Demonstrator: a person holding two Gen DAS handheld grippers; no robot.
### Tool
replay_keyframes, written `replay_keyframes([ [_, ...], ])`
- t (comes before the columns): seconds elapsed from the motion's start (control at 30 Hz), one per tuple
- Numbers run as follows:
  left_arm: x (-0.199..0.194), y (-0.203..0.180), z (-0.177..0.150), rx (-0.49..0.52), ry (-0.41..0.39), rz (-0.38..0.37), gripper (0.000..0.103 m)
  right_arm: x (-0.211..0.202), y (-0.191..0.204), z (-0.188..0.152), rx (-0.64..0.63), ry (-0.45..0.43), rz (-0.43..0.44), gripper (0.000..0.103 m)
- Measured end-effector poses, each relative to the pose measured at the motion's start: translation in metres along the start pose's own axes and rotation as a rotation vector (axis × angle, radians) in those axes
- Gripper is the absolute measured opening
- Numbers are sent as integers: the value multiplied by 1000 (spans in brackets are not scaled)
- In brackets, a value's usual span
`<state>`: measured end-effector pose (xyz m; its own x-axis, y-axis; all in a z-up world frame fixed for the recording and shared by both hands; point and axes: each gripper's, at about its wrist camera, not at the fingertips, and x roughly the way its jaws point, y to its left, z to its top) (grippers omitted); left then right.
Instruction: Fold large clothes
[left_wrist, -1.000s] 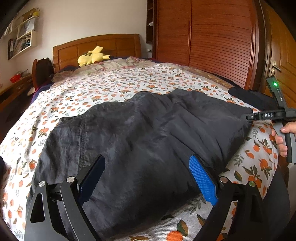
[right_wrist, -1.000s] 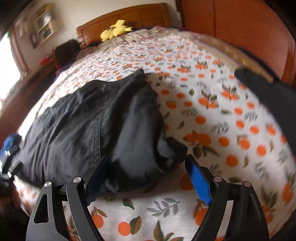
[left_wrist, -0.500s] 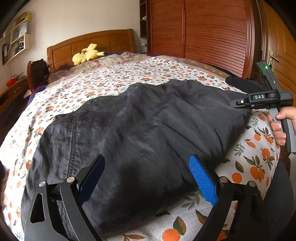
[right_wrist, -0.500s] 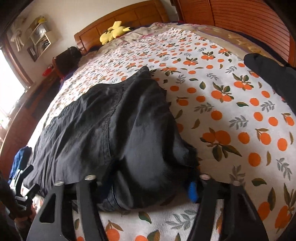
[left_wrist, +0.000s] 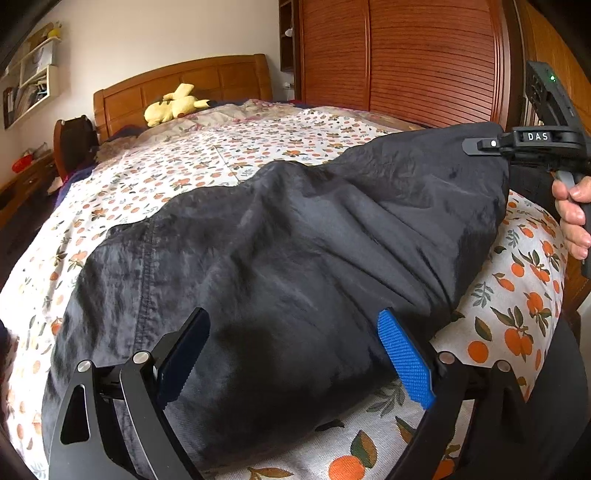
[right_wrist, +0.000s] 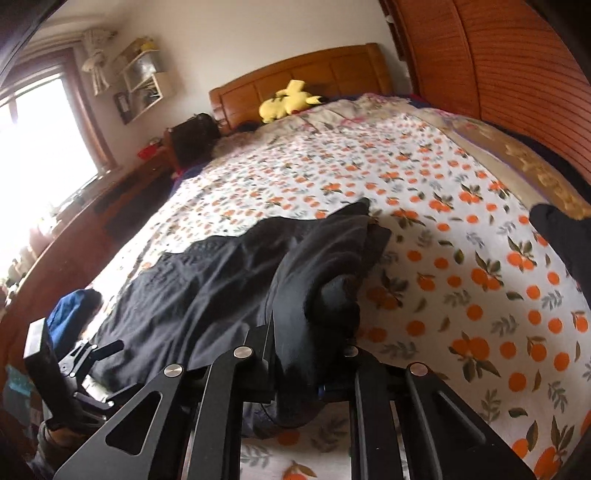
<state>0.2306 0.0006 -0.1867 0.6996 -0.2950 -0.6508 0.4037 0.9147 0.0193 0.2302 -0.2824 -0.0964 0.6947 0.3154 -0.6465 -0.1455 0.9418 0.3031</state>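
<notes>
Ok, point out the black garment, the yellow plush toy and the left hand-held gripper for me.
black garment (left_wrist: 295, 240), left wrist view, middle of the fabric.
yellow plush toy (right_wrist: 286, 101), right wrist view, its body.
left hand-held gripper (left_wrist: 291, 354), left wrist view, midway between open fingertips.

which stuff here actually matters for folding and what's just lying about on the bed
Part of the job:
- black garment, spread on the bed
- right gripper, jaws closing with a bunch of the garment's cloth between them
- left gripper, open over the garment's near edge

Just lying about:
- yellow plush toy by the headboard
- another dark piece of clothing at the bed's edge
- orange-print bedsheet
</notes>
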Motion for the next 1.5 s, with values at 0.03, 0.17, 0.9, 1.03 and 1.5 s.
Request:
replay_keyframes([
  [0.03, -3, 2, 0, -6, -7, 0, 94, -1, 4, 2, -7, -3, 9, 12],
  [0.17, -17, 15, 0, -34, -32, 10, 94, -3, 32, 16, -69, -13, 35, 11],
  [0.9, -126, 118, -50, -241, -138, 161, 94, 83, 303, 28, -443, 78, 322, 9],
  [1.03, -134, 130, -54, -271, -149, 175, 94, 101, 318, 10, -488, 148, 306, 14],
  [1.5, -140, 129, -50, -277, -170, 173, 94, 77, 296, 17, -549, 94, 249, 21],
])
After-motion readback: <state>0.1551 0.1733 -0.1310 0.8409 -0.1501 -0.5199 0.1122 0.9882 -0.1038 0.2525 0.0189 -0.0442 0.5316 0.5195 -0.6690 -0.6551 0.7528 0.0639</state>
